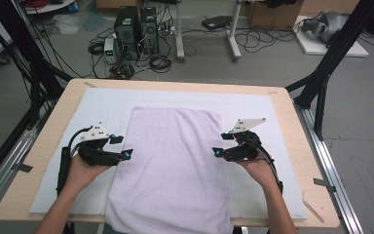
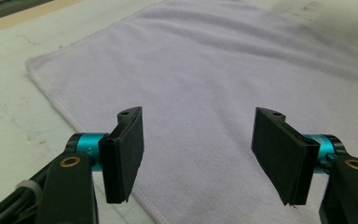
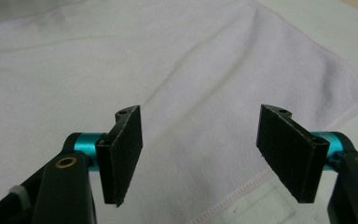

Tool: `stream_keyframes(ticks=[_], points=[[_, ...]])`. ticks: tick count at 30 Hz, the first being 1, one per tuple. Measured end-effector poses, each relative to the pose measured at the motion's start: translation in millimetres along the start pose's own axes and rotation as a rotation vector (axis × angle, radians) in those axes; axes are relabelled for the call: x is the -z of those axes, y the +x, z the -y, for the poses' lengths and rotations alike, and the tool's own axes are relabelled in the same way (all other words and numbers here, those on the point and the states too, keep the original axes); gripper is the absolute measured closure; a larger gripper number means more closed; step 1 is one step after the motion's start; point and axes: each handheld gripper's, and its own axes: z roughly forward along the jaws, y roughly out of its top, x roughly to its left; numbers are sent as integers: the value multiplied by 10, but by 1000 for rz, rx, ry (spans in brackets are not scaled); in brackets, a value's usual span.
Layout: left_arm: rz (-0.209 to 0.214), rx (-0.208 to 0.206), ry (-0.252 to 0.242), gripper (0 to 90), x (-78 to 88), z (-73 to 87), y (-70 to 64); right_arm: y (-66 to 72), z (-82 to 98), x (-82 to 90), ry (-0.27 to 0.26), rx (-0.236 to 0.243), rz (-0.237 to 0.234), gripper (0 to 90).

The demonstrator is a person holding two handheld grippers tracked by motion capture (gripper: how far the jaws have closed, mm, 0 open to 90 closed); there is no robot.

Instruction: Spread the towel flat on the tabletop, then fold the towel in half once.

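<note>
Your 2 grippers, left gripper (image 1: 124,154) and right gripper (image 1: 217,152), hover open and empty, flanking the towel (image 1: 170,170); its long edges lie just inward.

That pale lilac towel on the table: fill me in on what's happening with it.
A person works a pale lilac terry towel lying flat on the white-padded wooden table, its near edge hanging over the front. The left gripper and right gripper sit at the towel's two long edges, jaws open, gripping nothing.
</note>
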Motion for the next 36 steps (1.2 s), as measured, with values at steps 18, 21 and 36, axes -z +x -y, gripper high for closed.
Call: stream_keyframes(ticks=[18,21,36], points=[[-2,16,24,353,-86,6,63,-28,-10,-69,9,5,-22,284],[0,31,33,358,-111,-14,114,-58,-50,-83,19,11,-23,284],[-151,66,1,401,-270,-458,583,-438,-445,-202,24,7,43,291]])
